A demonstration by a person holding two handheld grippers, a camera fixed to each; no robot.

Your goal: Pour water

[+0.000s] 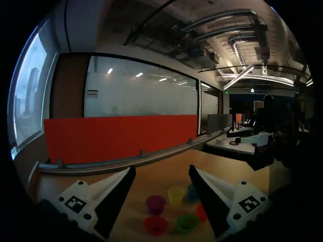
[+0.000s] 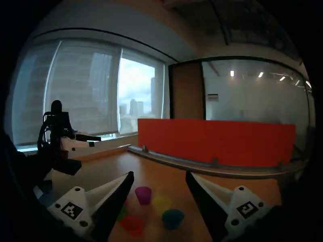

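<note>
2 wide-open, empty: left gripper (image 1: 162, 167), right gripper (image 2: 159, 173), above dim coloured cups (image 1: 176, 195), orange cup (image 1: 200, 211) half-hidden.

Both views are dim, leaving the cups (image 1: 176, 195) at six o'clock murky. Daylight blows out the window (image 2: 137, 97) at eleven o'clock in the right gripper view, ceiling strip lights (image 1: 242, 74) glare at two o'clock in the left, and fisheye distortion bends the edges.
</note>
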